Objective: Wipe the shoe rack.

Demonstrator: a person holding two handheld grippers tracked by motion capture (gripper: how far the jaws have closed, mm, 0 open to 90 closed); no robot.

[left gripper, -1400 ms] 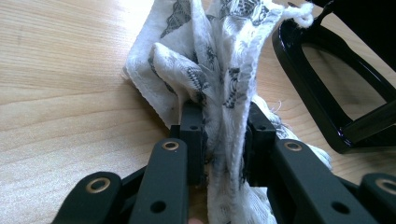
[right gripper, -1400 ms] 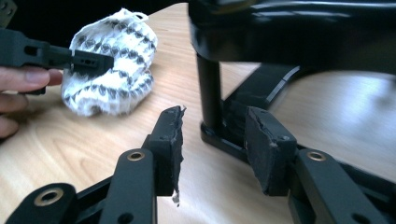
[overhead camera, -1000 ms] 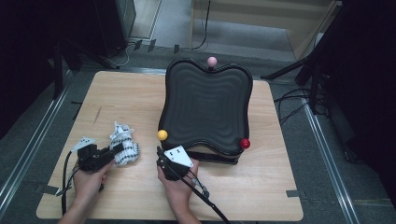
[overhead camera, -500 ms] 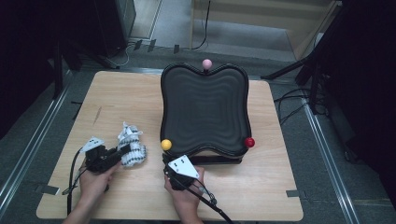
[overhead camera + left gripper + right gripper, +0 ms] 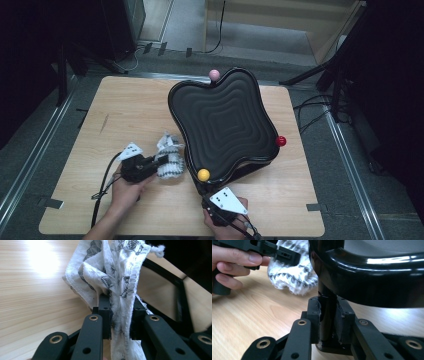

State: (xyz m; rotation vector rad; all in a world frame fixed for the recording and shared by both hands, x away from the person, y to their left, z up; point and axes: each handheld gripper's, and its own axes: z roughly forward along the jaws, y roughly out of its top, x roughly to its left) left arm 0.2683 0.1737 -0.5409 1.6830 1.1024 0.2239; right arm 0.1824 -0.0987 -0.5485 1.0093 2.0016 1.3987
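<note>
left tool (image 5: pixel 119 322) on lacy white cloth (image 5: pixel 117 272), right tool (image 5: pixel 329 322) on glossy black leg (image 5: pixel 327 315)

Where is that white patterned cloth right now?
In the high view the white patterned cloth lies on the table's left half, pinched in the left gripper, right beside the black wavy tray.

Legible markings: none found.
No text, label, brand, number or sign can be read on any surface.
</note>
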